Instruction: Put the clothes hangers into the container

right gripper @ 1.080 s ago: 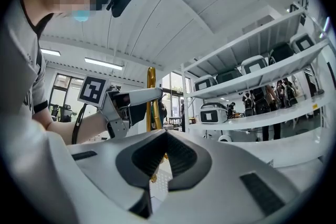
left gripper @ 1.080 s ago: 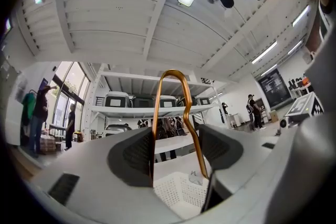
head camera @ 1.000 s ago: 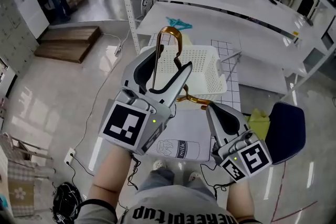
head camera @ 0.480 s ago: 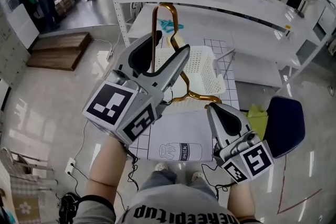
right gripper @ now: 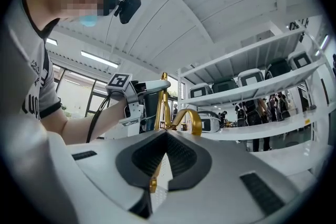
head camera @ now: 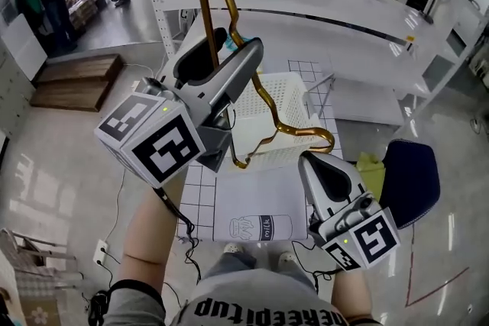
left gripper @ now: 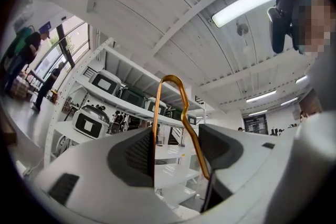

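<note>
Both of my grippers are on one gold clothes hanger [head camera: 302, 130], lifted well clear of the counter [head camera: 200, 198]. Left gripper [head camera: 238, 42] is up high, fingers [left gripper: 131, 157] closed on the hook loop, one wire against each pad, so the hook [left gripper: 169, 78] sticks out past the tips. Right gripper [head camera: 309, 160] is lower. Its fingers are pressed together with a gold wire pinched between the pads, looks like the shoulder end. Holding it at two points is probably to stop the hanger swinging and to steer its angle. The hanger hangs tilted over and in front of the white basket [head camera: 294, 99], not in it yet. I judge the step as carry and line up over the container. The basket is open on top and I can't see anything inside it. It sits at the far end of the counter, past the milk drawing sheet [head camera: 260, 202]. There's free space above the rim, but the lower shelf board [head camera: 321, 27] of the rack runs just behind the basket, and the raised hook could catch it if I push forward. The shoulder end has to clear the basket's near rim before it goes down. The blue chair [head camera: 412, 179] to the right is well apart.
</note>
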The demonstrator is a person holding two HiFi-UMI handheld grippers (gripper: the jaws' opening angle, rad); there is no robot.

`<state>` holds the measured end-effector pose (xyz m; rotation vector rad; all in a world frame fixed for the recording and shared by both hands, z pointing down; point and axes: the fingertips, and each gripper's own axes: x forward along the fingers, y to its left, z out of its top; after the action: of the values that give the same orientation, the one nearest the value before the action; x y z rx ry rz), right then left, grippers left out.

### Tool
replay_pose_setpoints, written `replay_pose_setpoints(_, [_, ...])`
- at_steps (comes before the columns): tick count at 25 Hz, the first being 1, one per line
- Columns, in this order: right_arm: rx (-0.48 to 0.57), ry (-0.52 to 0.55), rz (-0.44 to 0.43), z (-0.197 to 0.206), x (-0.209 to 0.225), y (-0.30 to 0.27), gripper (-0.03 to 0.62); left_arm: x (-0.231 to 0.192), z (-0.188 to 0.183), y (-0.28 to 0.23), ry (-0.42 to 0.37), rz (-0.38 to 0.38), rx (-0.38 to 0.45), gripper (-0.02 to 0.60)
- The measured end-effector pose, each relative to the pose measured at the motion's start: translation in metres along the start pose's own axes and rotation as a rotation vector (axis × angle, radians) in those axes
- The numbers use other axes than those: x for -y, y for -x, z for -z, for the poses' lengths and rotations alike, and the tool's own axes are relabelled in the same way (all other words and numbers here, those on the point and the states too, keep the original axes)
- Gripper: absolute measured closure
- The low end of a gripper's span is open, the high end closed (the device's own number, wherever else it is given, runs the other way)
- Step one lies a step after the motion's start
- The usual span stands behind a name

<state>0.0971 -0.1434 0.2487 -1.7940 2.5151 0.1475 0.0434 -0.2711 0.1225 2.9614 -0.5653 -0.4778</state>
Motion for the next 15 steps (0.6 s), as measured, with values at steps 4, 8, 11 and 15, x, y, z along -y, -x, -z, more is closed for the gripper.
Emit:
replay_pose_setpoints(4, [-0.003,0.014,0.012,-0.003,0.003,-0.006,0.582,-0.001,-0.018,-0.009,0.059,0.061,0.042,0.282])
replay_pose_setpoints(8, [-0.001,0.009,0.028,-0.003,0.009,-0.012,0.582,-0.004,-0.027,-0.018,0.044,0.072,0.064,0.287])
replay_pose_setpoints(11, [-0.004,0.006,0.038,-0.001,0.012,-0.018,0.582,-0.013,-0.015,-0.025,-0.053,0.031,0.024,0.287])
replay_pose_setpoints(15, [-0.013,0.0,0.05,0.004,0.017,-0.027,0.582,-0.027,0.014,-0.034,-0.143,-0.002,-0.049,0.288])
